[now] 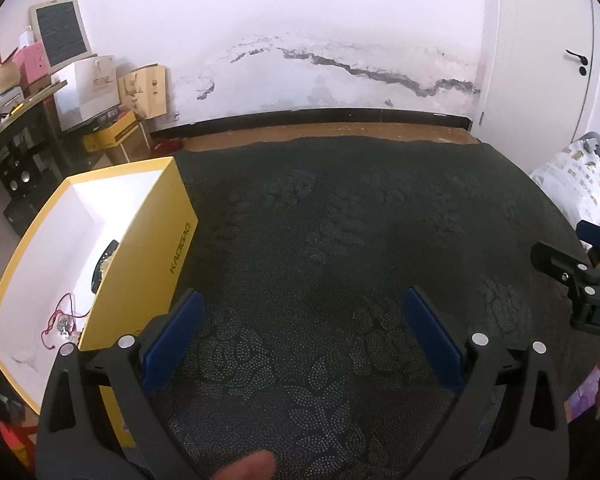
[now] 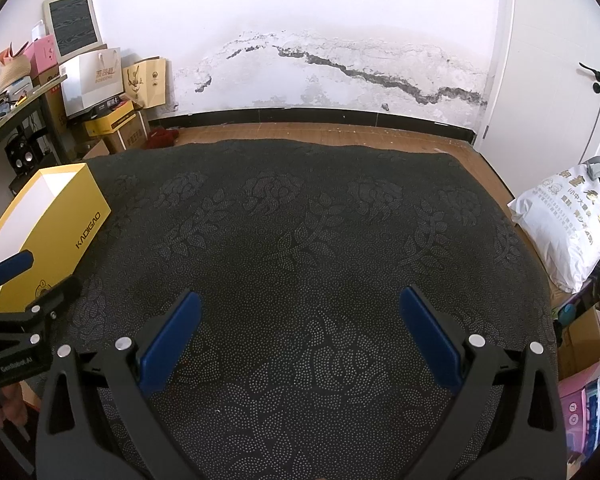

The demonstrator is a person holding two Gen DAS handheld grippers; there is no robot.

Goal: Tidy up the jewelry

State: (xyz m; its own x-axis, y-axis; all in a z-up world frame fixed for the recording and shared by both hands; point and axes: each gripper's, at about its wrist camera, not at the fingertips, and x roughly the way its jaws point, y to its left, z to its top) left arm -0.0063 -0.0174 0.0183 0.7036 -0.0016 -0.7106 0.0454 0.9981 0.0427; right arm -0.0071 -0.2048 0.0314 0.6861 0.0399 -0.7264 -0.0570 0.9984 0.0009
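Observation:
A yellow box (image 1: 148, 248) with a white inside stands open at the left edge of the dark floral cloth (image 1: 320, 240). Inside it lie a red cord piece with a small charm (image 1: 62, 324) and a dark bracelet (image 1: 102, 264) against the near wall. My left gripper (image 1: 300, 328) is open and empty over the cloth, just right of the box. My right gripper (image 2: 300, 328) is open and empty over the cloth's middle; its side shows at the right of the left wrist view (image 1: 580, 276). The box also shows in the right wrist view (image 2: 56, 232), with the left gripper (image 2: 24, 292) in front of it.
The cloth (image 2: 320, 240) covers a low table on a wooden floor (image 2: 300, 130). Boxes and paper bags (image 2: 100, 80) are stacked at the back left by a shelf. A white printed bag (image 2: 564, 224) and cartons (image 2: 584, 384) sit at the right. A white door (image 2: 560, 60) is at the back right.

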